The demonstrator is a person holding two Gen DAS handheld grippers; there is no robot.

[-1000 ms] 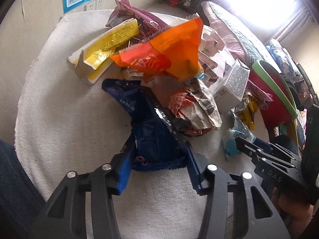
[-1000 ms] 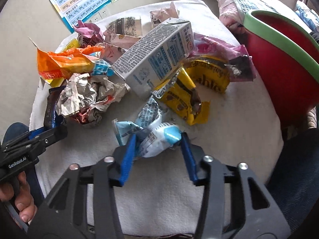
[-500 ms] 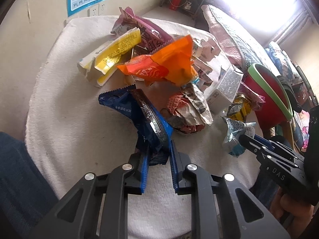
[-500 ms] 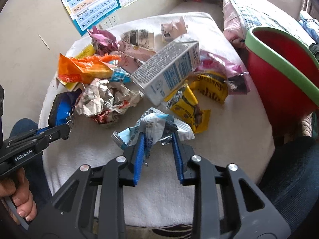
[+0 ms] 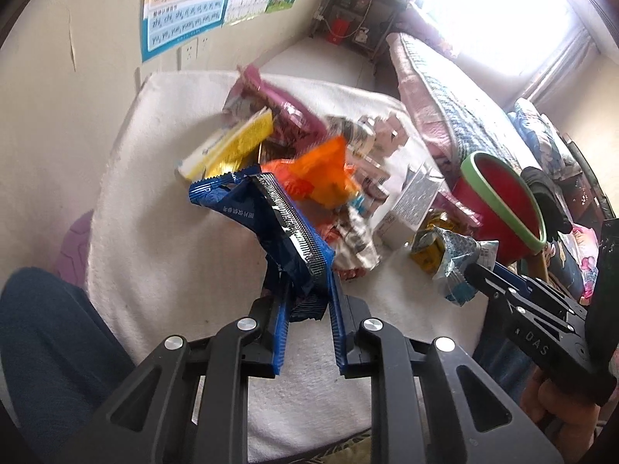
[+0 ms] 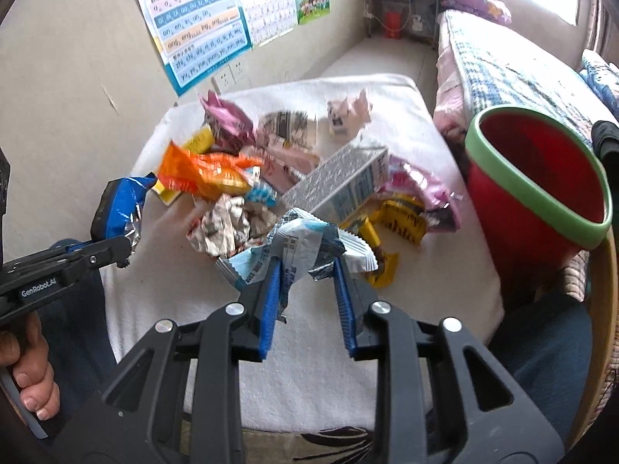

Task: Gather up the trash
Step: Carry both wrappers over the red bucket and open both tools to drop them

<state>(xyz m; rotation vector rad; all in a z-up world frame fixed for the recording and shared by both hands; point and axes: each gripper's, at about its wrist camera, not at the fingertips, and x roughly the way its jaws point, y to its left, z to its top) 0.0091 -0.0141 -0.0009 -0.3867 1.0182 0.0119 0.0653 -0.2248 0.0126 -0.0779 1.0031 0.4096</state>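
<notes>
My left gripper is shut on a dark blue snack wrapper and holds it above the white towel-covered table. It also shows in the right wrist view. My right gripper is shut on a crumpled light blue and white wrapper, lifted off the table; it also shows in the left wrist view. A pile of trash lies behind: an orange wrapper, a grey carton, yellow wrappers, crumpled paper. A red bucket with a green rim stands right of the table.
A bed lies at the back right. Posters hang on the wall behind the table. The person's legs in dark trousers are at the table's near edge.
Both grippers have closed on their wrappers and lifted them off the table. Both cameras have risen and pulled back from the pile.
</notes>
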